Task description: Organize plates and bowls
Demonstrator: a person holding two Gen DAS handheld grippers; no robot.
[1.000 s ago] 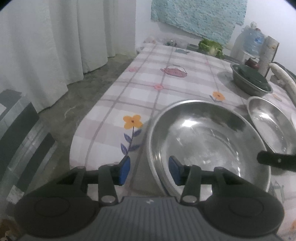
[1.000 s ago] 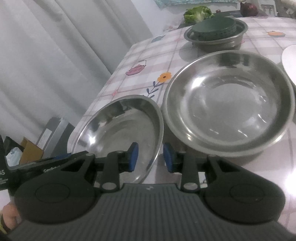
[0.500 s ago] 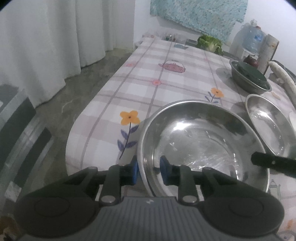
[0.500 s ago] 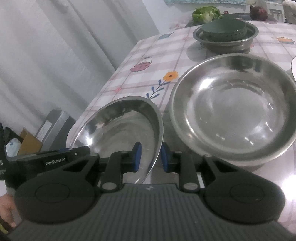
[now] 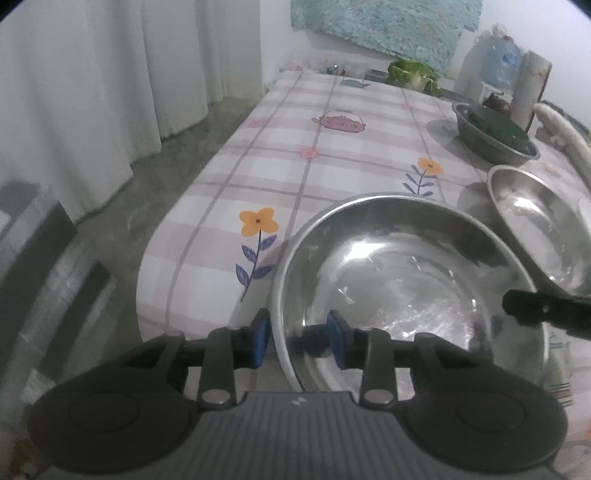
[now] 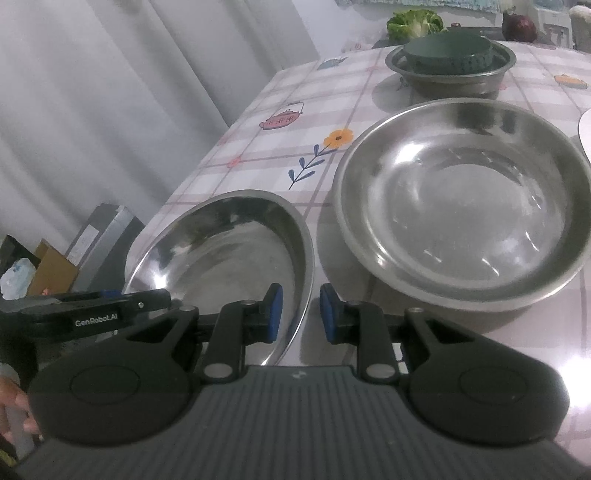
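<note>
A wide steel bowl [image 5: 399,280] sits at the table's near corner; it also shows in the right wrist view [image 6: 229,251]. My left gripper [image 5: 299,341] straddles its near-left rim, one blue pad outside and one inside, with gaps to the metal. My right gripper [image 6: 298,314] straddles the same bowl's right rim, pads close but not clamped. A second wide steel bowl [image 6: 461,199] lies just to the right, also in the left wrist view [image 5: 543,229]. The right gripper's black finger [image 5: 546,314] reaches over the first bowl's far side.
A smaller steel bowl [image 6: 450,70] holding a dark green bowl [image 6: 448,51] stands farther back. Green leafy vegetable [image 6: 413,18] and bottles [image 5: 498,55] are at the far end. A white plate edge [image 6: 585,133] is at right. White curtains [image 5: 92,92] and floor lie left of the table.
My left gripper moved forward onto the near bowl's rim and its jaws narrowed around it. My right gripper's jaws also closed in around the same rim. The bowl stays on the table.
</note>
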